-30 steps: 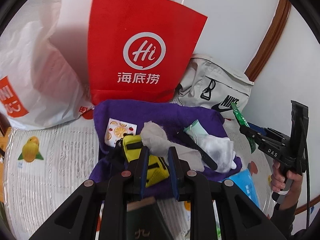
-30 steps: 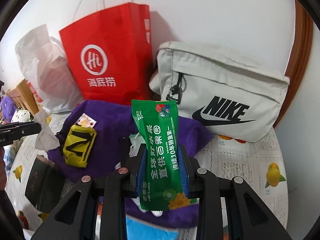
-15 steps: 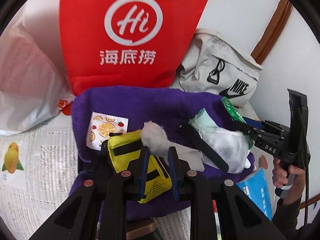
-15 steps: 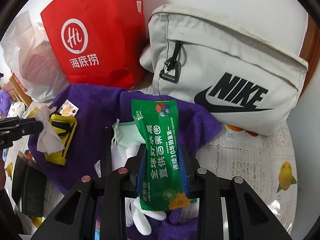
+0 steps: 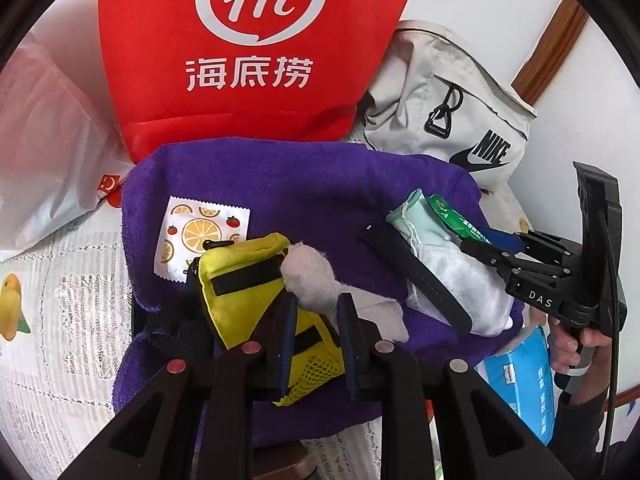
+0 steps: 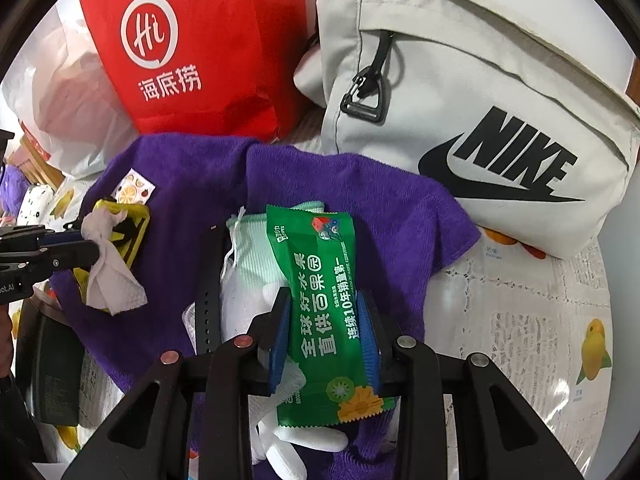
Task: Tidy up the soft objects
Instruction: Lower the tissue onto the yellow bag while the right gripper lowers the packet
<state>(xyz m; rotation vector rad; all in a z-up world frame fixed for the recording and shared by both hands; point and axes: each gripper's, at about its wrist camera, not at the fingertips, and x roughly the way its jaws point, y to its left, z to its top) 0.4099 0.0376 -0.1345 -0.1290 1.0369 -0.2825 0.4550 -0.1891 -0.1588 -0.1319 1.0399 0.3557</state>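
Left wrist view: the left tongs [image 5: 316, 308] pinch a crumpled white tissue [image 5: 310, 280] just above a yellow fabric pouch with black straps [image 5: 248, 292], which lies on a purple terry towel [image 5: 312, 184]. A fruit-printed square sachet [image 5: 200, 236] sits beside the pouch. In the right wrist view, the right tongs [image 6: 324, 320] are closed on a green foil snack packet [image 6: 324, 296], held over a white knit glove with a mint cuff [image 6: 248, 276] and a black strap [image 6: 208, 304] on the same towel. Behind stand a red paper bag [image 6: 192, 40], a beige Nike sling bag [image 6: 480, 100] and a white plastic bag [image 5: 44, 140], on the fruit-patterned lace counter [image 6: 540, 320].
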